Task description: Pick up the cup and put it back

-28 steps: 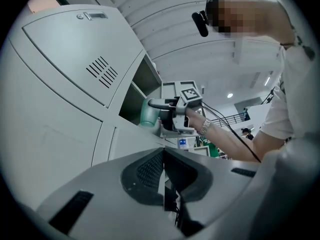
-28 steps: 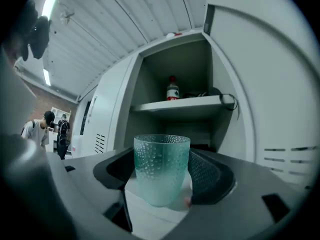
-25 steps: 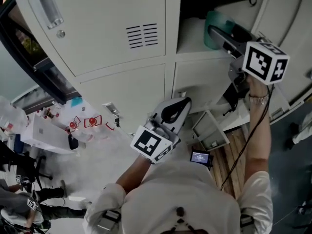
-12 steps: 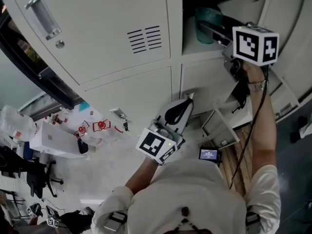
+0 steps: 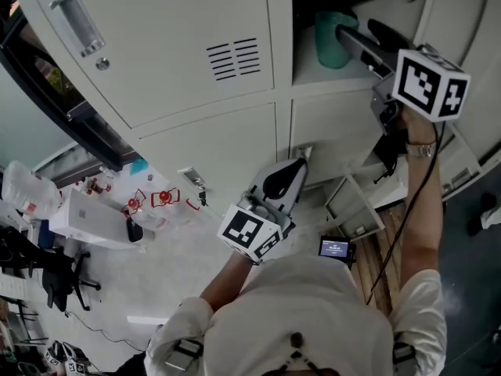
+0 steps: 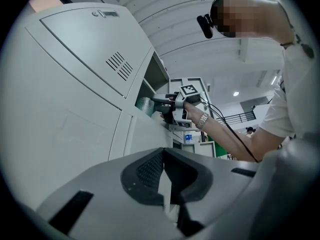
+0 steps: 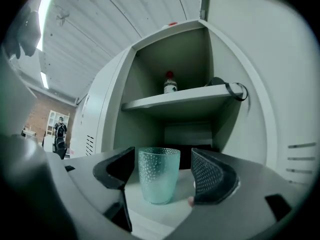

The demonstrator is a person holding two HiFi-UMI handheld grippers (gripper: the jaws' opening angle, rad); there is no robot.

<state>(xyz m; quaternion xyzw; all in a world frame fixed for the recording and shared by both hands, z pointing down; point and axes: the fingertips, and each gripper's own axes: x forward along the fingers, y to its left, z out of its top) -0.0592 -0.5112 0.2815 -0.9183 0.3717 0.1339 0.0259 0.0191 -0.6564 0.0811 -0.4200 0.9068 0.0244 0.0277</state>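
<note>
The head view looks steeply down the lockers (image 5: pixel 180 61). Both gripper views face their open compartment (image 7: pixel 187 133), the right one closely.

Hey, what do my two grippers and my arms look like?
The left gripper and right gripper both have pale grey shells, black dimpled pads and a white cube with black square markers. A black cable trails from the right one along the arm, which wears a wristwatch. The sleeves are short and white.
</note>
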